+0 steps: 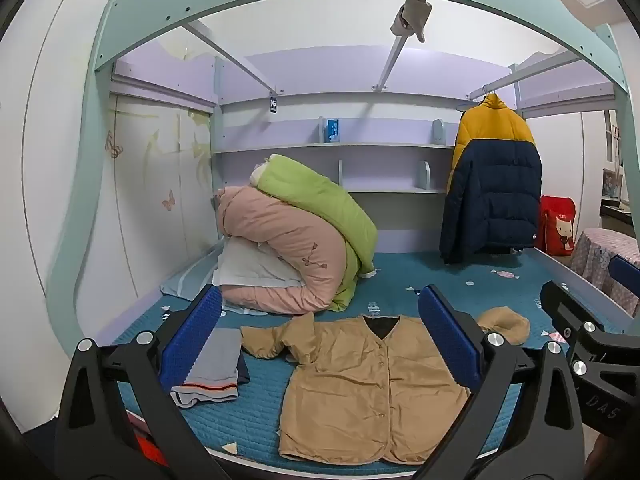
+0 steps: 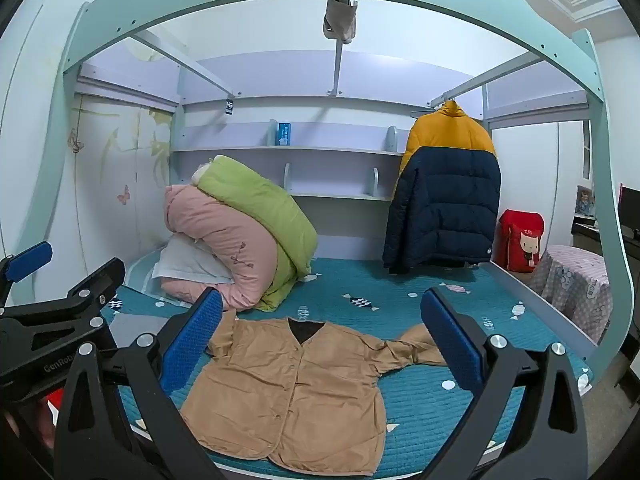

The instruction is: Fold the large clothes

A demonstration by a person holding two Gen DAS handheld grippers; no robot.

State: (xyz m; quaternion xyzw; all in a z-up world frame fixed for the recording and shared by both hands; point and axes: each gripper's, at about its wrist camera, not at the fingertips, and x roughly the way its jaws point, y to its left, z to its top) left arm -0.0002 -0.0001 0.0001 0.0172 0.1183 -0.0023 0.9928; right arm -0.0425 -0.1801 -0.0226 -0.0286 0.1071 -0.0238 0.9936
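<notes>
I've got both grippers, left gripper (image 1: 320,336) and right gripper (image 2: 322,336), hanging with jaws wide, holding nothing. The crinkly tan jacket (image 1: 360,384) lies buttoned and flat on the near quilted teal mattress (image 1: 256,412), folded grey pants (image 1: 216,364) just left.

Bare mattress (image 2: 420,396) lies right of the tan jacket (image 2: 288,392); folded clothes (image 1: 214,364) crowd its left.
</notes>
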